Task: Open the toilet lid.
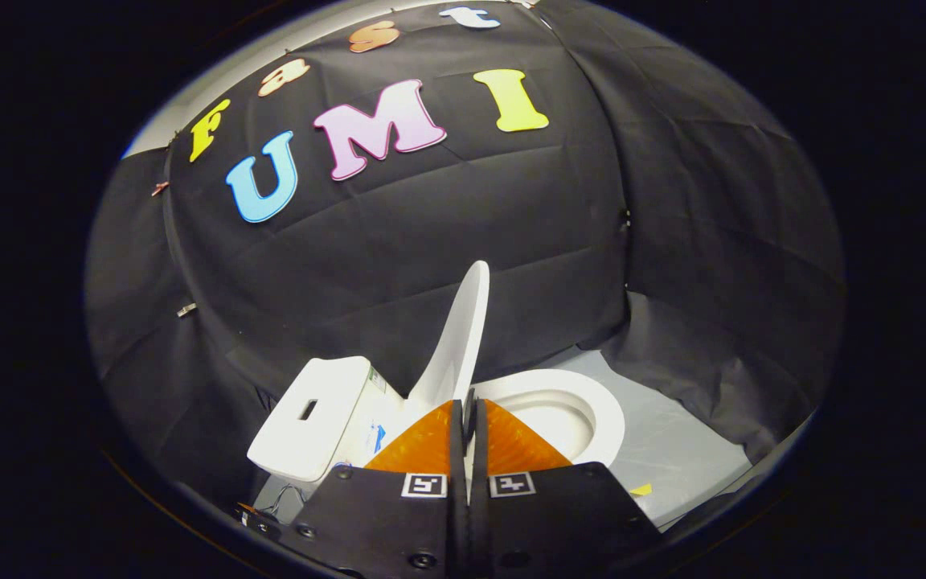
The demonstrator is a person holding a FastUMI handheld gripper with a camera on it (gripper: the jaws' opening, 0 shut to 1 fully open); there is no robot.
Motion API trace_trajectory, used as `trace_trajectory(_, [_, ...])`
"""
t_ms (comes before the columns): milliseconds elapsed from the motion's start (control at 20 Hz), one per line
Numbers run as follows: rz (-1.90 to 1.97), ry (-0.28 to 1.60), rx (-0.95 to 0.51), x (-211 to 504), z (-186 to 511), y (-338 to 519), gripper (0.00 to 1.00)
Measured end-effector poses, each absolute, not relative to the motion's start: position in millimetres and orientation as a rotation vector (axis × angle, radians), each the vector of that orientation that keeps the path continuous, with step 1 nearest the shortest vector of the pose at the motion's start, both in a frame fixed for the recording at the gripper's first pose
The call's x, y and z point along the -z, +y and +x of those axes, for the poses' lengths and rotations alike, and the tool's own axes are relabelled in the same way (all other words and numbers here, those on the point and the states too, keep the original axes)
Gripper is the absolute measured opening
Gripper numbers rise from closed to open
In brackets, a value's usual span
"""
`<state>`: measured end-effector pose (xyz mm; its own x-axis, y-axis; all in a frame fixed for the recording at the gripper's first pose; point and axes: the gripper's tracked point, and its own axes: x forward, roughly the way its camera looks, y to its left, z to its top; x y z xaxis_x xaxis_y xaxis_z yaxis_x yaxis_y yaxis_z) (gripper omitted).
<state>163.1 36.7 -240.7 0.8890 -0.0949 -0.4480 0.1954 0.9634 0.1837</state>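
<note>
A white toilet stands just ahead of my gripper [469, 402]. Its lid [463, 330] is raised upright and I see it nearly edge-on, rising just beyond the fingertips and slightly to their left. To the right of the lid, the seat ring [604, 406] and the bowl lie uncovered. My fingers are pressed together with nothing visible between them. Their tips sit close in front of the lid's lower part; whether they touch it is hidden.
The white tank [314, 418], with a slot in its top, is left of the lid. Black cloth walls close in behind and to the right. The toilet stands on a pale grey floor [672, 438], with a small yellow tape mark [641, 489] near the bowl.
</note>
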Motion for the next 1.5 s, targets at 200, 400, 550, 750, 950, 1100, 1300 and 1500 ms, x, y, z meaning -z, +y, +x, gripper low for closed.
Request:
trace_trajectory(200, [0.157,0.416,0.106,221.5,170.5,82.0,0.05])
trace_trajectory(400, [0.097,0.375,0.061,207.9,174.5,125.5,0.05])
trace_trajectory(550, [0.052,0.349,0.028,202.3,179.1,161.0,0.05])
trace_trajectory(750, [-0.04,0.33,0.017,200.8,181.9,201.7,0.05])
trace_trajectory(950, [-0.11,0.315,-0.018,203.6,185.8,242.0,0.05])
trace_trajectory(1100, [-0.151,0.31,-0.015,208.1,187.6,261.5,0.05])
trace_trajectory(1300, [-0.162,0.32,-0.058,217.3,189.2,289.1,0.05])
trace_trajectory(1500, [-0.162,0.332,-0.096,223.4,191.1,310.8,0.05])
